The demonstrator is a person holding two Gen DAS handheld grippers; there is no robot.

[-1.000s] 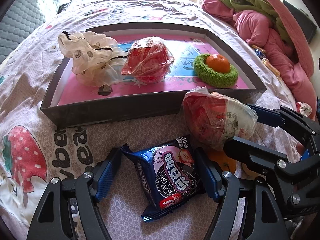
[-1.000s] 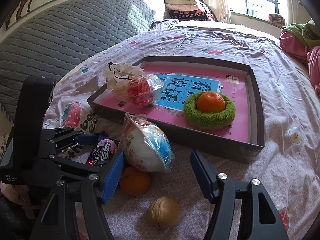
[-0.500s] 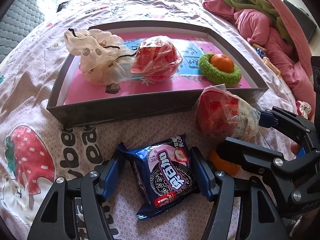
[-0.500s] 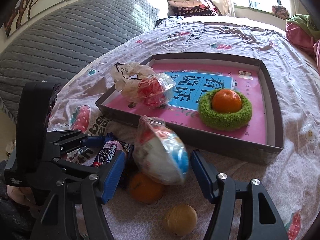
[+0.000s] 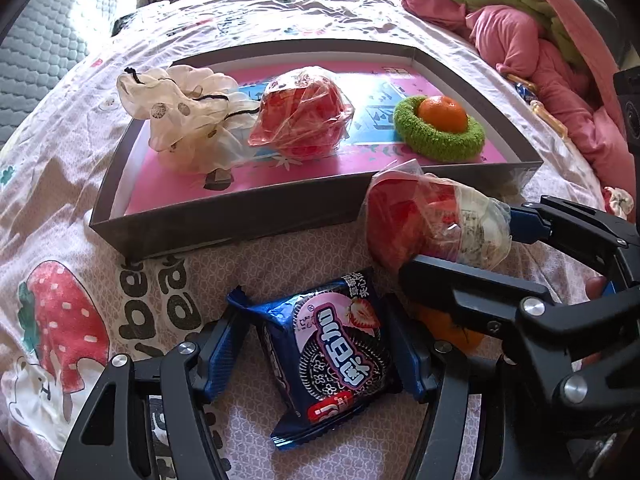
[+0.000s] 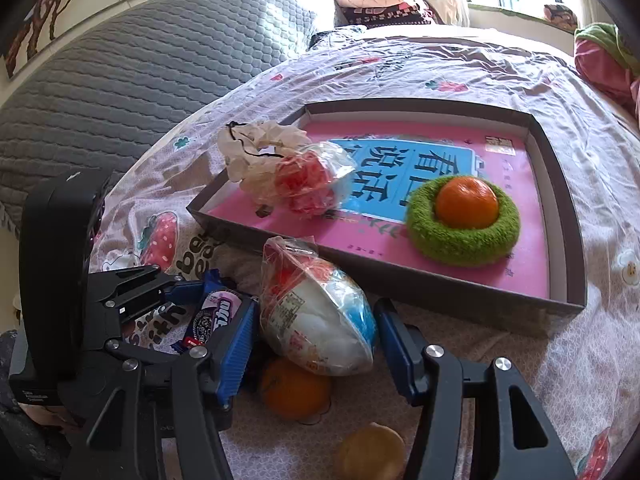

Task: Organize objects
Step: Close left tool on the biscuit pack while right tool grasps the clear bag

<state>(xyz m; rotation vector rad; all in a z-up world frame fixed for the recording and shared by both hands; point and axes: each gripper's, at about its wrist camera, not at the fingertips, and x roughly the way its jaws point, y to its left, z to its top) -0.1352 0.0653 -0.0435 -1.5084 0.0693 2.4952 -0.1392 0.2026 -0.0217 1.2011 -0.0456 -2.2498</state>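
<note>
On the bed [image 5: 60, 184], the tray [image 5: 240, 216] is faced. The wrapped egg toy [image 6: 316, 320], just outside the tray's near edge, is bracketed by the released right claw [image 6: 312, 344]. The cookie packet [image 5: 328, 352] is straddled by the released left claw [image 5: 312, 356]; an even, centred squeeze is advised.
</note>
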